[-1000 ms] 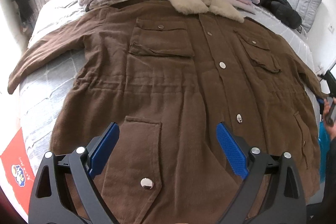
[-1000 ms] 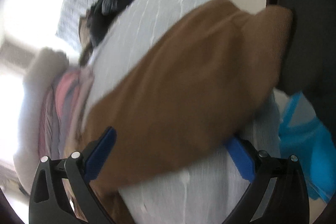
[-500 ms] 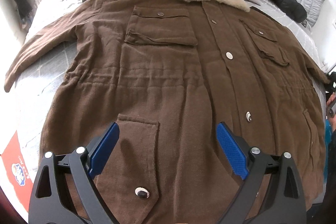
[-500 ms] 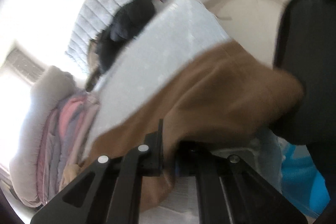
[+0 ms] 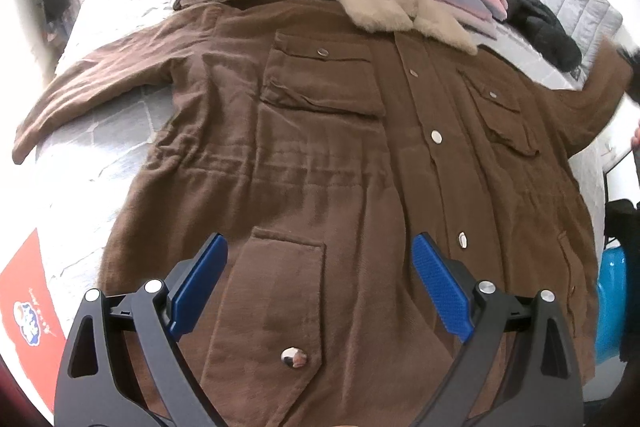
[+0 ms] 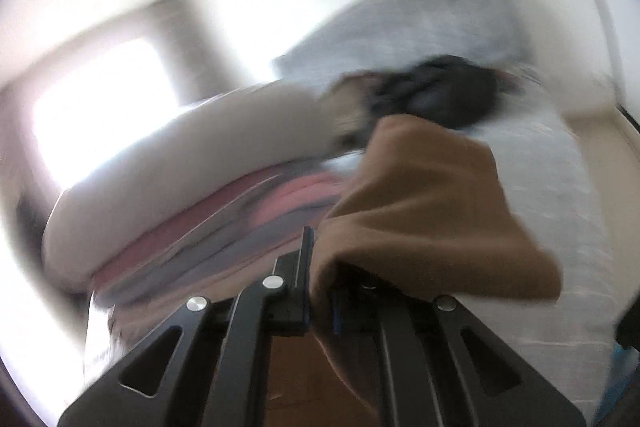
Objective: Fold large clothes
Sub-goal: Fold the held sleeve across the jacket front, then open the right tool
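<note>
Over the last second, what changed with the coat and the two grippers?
The right gripper went from open around the brown coat's sleeve to shut on it, then lifted it off the bed. The left gripper stayed open, hovering above the coat's hem; the coat's body stayed spread flat.

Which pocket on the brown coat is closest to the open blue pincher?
The lower flap pocket of the brown coat, lying right between the left gripper's open fingers. The two chest pockets sit farther up, near the furry collar.
</note>
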### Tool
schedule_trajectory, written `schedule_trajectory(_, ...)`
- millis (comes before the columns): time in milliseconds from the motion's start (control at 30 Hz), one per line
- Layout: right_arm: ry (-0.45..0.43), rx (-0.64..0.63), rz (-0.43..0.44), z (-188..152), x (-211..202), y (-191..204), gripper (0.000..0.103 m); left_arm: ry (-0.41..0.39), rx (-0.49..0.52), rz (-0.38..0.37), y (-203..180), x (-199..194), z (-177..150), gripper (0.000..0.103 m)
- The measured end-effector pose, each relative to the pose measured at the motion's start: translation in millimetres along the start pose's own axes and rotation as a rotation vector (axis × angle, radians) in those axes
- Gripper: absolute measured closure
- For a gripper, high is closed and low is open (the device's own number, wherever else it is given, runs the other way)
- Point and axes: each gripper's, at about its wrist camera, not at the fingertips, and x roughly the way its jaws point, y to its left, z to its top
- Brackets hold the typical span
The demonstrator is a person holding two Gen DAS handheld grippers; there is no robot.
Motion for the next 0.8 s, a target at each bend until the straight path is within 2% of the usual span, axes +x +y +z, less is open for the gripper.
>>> schedule_trajectory(67, 0.048, -0.130, 0.068, -25, 15, 60, 0.095, -0.007, -0.010, -0.010, 6, -6, 0, 0.013)
schedule_trajectory(167, 0.154, -0.302, 0.152, -84, 42, 134, 0.094, -0.023, -0.009, -0.007, 15, -14, -1, 0.013)
schedule_trajectory(200, 0.230, -0.377, 0.181, -118, 59, 161, 0.094, -0.029, -0.013, -0.002, 19, -16, -1, 0.013)
schedule_trajectory(233, 0.273, -0.415, 0.186, -138, 70, 174, 0.094, -0.032, -0.021, 0.001, 23, -18, -1, 0.013)
schedule_trajectory(267, 0.327, -0.455, 0.197, -161, 83, 187, 0.083, -0.034, -0.033, 0.000, 28, -19, -1, 0.013)
schedule_trajectory(300, 0.433, -0.492, 0.230, -192, 101, 198, 0.056, -0.034, -0.049, -0.004, 33, -21, 0, 0.013)
schedule_trajectory(333, 0.540, -0.510, 0.245, -215, 120, 201, 0.048, -0.034, -0.063, -0.006, 38, -22, 0, 0.013)
schedule_trajectory(367, 0.635, -0.522, 0.252, -239, 132, 205, 0.048, -0.034, -0.072, -0.009, 42, -24, 0, 0.013)
schedule_trajectory(400, 0.656, -0.524, 0.257, -248, 132, 206, 0.048, -0.034, -0.082, -0.014, 47, -26, 0, 0.013)
schedule_trajectory(467, 0.609, -0.527, 0.273, -246, 121, 208, 0.048, -0.036, -0.099, -0.030, 54, -30, 0, 0.013)
schedule_trajectory(533, 0.516, -0.461, 0.313, -221, 103, 195, 0.047, -0.042, -0.118, -0.050, 60, -35, 0, 0.013)
schedule_trajectory(600, 0.429, -0.394, 0.271, -194, 95, 181, 0.030, -0.044, -0.131, -0.068, 63, -38, 0, 0.013)
schedule_trajectory(667, 0.385, -0.326, 0.200, -179, 96, 162, 0.018, -0.048, -0.132, -0.064, 64, -38, 0, 0.013)
schedule_trajectory(700, 0.408, -0.286, 0.130, -178, 107, 147, 0.014, -0.049, -0.132, -0.061, 65, -37, 1, 0.013)
schedule_trajectory(733, 0.489, -0.265, 0.052, -185, 124, 135, 0.014, -0.047, -0.131, -0.057, 65, -36, 0, 0.013)
schedule_trajectory(767, 0.659, -0.240, -0.039, -202, 155, 117, 0.014, -0.045, -0.130, -0.053, 65, -35, 0, 0.013)
schedule_trajectory(800, 0.716, -0.229, -0.037, -210, 165, 112, 0.013, -0.044, -0.129, -0.046, 65, -34, 0, 0.013)
